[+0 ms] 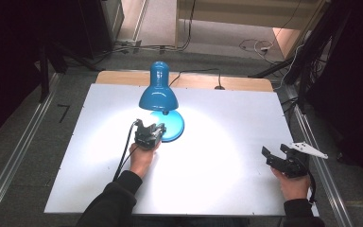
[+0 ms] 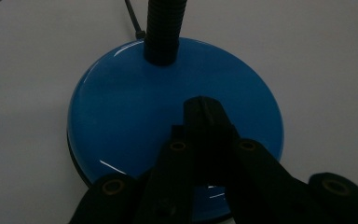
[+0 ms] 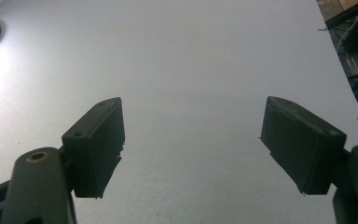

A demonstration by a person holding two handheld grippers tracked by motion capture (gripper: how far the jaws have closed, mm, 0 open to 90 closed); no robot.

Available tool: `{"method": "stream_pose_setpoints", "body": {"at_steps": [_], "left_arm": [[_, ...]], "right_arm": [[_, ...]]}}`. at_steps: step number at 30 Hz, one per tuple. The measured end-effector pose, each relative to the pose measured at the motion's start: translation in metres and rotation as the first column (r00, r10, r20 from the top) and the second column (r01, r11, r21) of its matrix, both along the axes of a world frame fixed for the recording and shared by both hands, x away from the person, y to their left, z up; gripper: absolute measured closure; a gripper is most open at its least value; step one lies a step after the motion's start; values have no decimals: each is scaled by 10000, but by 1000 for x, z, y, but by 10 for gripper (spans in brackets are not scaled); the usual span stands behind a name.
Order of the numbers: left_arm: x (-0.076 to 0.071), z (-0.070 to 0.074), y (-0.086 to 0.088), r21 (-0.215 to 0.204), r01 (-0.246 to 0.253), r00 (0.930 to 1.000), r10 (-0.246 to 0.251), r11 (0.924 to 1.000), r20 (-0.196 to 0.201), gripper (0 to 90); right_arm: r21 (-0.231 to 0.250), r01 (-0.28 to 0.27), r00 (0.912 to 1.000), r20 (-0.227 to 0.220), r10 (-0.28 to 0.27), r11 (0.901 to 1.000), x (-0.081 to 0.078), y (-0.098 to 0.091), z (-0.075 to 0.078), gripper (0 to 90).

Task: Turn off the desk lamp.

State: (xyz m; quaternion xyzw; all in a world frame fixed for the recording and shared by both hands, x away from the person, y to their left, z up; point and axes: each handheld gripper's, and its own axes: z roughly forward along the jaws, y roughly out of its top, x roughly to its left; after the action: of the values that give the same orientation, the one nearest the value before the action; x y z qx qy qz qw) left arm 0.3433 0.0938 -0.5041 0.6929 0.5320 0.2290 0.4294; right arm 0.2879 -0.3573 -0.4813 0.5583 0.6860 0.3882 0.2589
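Left gripper (image 2: 200, 112): jaws pressed together, tip resting over the blue lamp base (image 2: 121, 116), low in the frame.
Right gripper (image 3: 191, 140): jaws spread wide, pinching nothing, hanging over the bare white table (image 3: 191, 56).
Lamp (image 1: 158, 92): standing in the upper middle of the high view, shining down.
Feel: probably smooth, slippery, hard; base likely heavy.
Best hold: likely the ribbed black neck (image 2: 163, 28).

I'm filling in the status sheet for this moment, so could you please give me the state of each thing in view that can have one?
Lamp: lit, upright, shade tilted down over the table.
Lamp base: flat on the table, under the left gripper's tips.
Left gripper: shut, over the base; contact unclear.
Right gripper: open, nothing between its jaws.
Lamp cord: trailing off the table's far edge.
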Motion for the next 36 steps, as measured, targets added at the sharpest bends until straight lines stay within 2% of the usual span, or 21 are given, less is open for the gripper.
{"method": "stream_pose_setpoints", "body": {"at_steps": [2,4,6,8,14,24,31,36], "left_arm": [[3,0,-1,-7,-88,10000,88,10000,-7,900],[4,0,-3,-74,172,9999,-172,9998,-1,900],[5,0,-2,-142,117,9999,-117,9998,-9,900],[6,0,0,-397,24,10000,-28,9992,-83,900],[7,1,3,-505,-158,9998,152,9986,-124,900],[4,7,9,-656,-274,9996,276,9975,22,900],[3,9,15,-656,-284,9996,288,9974,42,832],[0,11,18,-611,-369,9993,370,9974,10,717]], "right_arm": [[-5,3,10000,1,-3,10000,0,0,0,201],[9,5,10000,15,-5,10000,0,-1,0,201],[37,42,10000,1,-42,10000,0,-2,0,201],[12,28,10000,3,-28,10000,0,-3,-1,201],[82,90,10000,30,-91,9999,0,-4,0,201],[80,83,10000,38,-84,9999,-1,-4,0,201],[76,68,10000,28,-68,9999,-1,-4,0,201],[103,77,10000,27,-77,9999,-1,-4,0,201]]}}
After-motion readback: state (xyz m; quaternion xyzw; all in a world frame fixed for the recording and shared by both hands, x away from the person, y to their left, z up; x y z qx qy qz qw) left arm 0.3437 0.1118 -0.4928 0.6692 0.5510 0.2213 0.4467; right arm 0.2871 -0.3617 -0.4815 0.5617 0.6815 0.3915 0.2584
